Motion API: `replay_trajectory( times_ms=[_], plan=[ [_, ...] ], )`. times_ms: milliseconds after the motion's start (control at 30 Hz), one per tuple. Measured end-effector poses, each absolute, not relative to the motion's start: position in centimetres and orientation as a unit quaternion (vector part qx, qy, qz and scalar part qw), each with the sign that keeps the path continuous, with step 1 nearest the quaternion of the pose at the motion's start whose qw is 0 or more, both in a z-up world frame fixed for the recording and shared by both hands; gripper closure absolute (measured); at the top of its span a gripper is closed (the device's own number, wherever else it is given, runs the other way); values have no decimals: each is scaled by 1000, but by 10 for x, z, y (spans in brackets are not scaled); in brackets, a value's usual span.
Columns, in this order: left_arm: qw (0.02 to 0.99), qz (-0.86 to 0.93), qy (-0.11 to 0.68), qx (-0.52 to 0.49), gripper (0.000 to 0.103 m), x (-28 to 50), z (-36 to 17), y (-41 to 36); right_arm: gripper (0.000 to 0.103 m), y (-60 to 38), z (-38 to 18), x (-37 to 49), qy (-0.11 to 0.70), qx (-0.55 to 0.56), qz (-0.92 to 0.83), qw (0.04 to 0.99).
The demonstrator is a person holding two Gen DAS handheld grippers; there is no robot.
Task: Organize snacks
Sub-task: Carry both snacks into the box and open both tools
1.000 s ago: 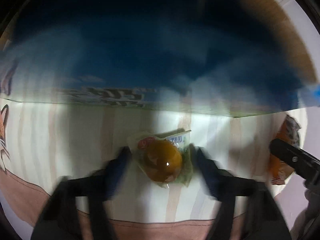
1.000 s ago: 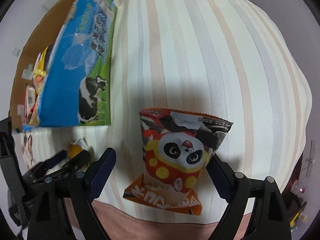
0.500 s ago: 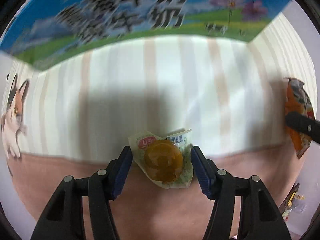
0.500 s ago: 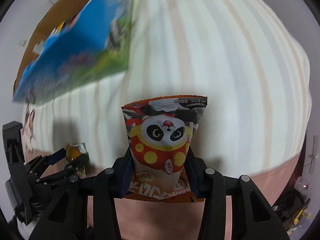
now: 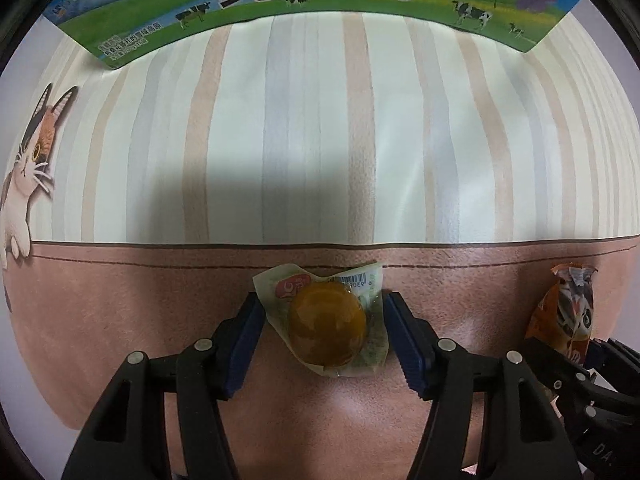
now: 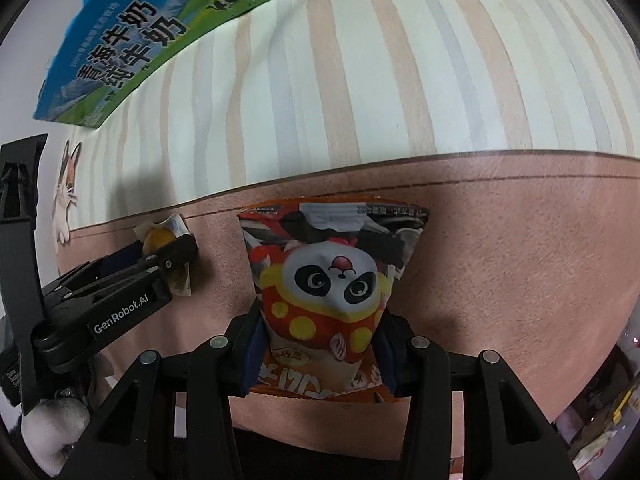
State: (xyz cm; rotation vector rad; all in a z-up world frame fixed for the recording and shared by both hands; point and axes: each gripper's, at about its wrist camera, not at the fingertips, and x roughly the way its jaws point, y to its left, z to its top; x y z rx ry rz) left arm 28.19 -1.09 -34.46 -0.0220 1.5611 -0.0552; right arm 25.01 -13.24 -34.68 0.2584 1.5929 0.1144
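Both grippers now lifted back from the blue-green milk carton box (image 5: 320, 4), our left gripper (image 5: 324, 332) grips the clear-wrapped amber jelly snack (image 5: 327, 330) and our right gripper (image 6: 320, 344) the orange panda snack bag (image 6: 328, 292), ready to sort.

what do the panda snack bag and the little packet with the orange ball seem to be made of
Panda snack bag: looks like printed plastic film, slightly glossy, with creases and a crimped top edge.

Small packet: seemingly clear, shiny plastic wrap over a printed backing; a highlight glints on the amber contents and the barcode shows. What the orange ball itself is, the views can't tell.
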Motion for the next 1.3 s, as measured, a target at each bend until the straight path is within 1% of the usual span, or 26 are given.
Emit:
replay_trajectory(
  times_ms=[200,333,500,667,833,1067,1100,1233,1300],
  plan=[
    [706,-22,707,-16,43,303,-366,0,53,-136,-351,245,708,123,37,695],
    [712,-20,701,-22,45,303,-357,7,54,-125,-356,245,703,112,34,702],
    [722,-26,691,-15,46,293,-345,9,59,-116,-351,241,693,103,36,713],
    [731,-37,681,-22,47,291,-324,15,60,-115,-342,238,686,131,50,714],
    [742,-50,667,-39,47,289,-293,22,61,-107,-319,243,673,155,78,719],
    [769,-76,630,-72,47,310,-228,39,61,-99,-262,276,637,187,118,739],
    [775,-79,622,-76,59,315,-216,43,61,-98,-254,281,631,190,122,742],
    [787,-97,603,-91,69,344,-179,48,61,-96,-218,306,605,187,137,762],
    [799,-97,588,-81,71,363,-162,47,61,-91,-199,326,588,179,142,776]
  ],
)
